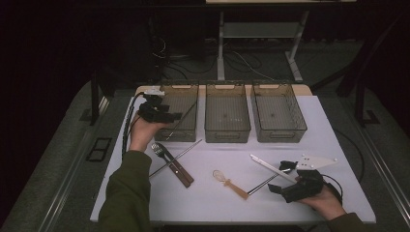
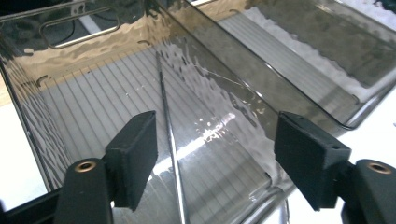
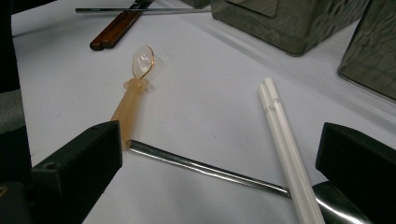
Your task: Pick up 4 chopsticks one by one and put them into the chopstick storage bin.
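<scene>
A thin metal chopstick (image 2: 164, 109) is lying slantwise in the leftmost bin (image 1: 177, 92) of three smoky plastic bins, one end propped against the bin's wall. The left gripper (image 1: 170, 116) is hanging just above it with its jaws spread and nothing between the pads, so the drop-off looks done. The sorting seems to be moving on: next that hand would need to travel back to the table for another piece, perhaps the second chopstick (image 1: 180, 154) lying by the fork (image 1: 170, 163). Down at the near right corner, the right gripper (image 1: 276, 178) is resting open over a steel utensil handle (image 3: 205, 168), white chopsticks (image 3: 280, 135) and an amber spoon (image 3: 133, 91).
</scene>
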Tool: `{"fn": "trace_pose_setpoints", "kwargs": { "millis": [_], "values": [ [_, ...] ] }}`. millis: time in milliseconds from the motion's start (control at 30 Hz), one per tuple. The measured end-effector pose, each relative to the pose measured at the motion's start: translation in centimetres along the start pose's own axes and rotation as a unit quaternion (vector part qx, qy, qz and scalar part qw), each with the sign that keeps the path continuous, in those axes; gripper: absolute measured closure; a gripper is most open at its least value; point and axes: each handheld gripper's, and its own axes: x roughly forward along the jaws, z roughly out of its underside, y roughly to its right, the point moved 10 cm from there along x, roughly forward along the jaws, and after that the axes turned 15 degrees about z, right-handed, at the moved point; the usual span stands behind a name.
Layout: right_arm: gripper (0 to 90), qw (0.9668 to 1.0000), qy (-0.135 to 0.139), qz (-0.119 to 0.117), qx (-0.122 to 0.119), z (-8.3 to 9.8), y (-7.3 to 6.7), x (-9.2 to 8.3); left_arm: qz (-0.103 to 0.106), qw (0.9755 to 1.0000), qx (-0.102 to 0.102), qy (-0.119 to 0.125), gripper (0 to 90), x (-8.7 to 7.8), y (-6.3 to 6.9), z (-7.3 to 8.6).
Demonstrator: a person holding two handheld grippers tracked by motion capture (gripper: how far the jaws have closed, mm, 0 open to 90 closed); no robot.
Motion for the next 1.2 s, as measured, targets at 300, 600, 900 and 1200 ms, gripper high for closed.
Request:
{"fn": "trace_pose_setpoints", "kwargs": {
  "millis": [300,600,900,1200],
  "values": [
    [0.5,1.0,-0.001,0.002,0.001,0.0,0.1,0.0,0.0,0.9996,0.026,0.009,23.5,-1.7,1.7,0.3],
    [0.4,1.0,0.0,0.002,0.002,0.0,0.1,0.0,-0.004,0.9994,0.033,0.011,16.9,-2.9,3.2,1.9],
    [0.5,1.0,0.0,0.004,0.001,0.1,0.1,0.0,-0.004,0.9989,0.045,0.015,11.8,-3.8,4.5,4.1],
    [0.5,1.0,-0.001,0.004,0.002,0.1,0.1,0.0,-0.006,0.9989,0.043,0.02,2.3,-4.6,5.5,6.5]
  ]
}}
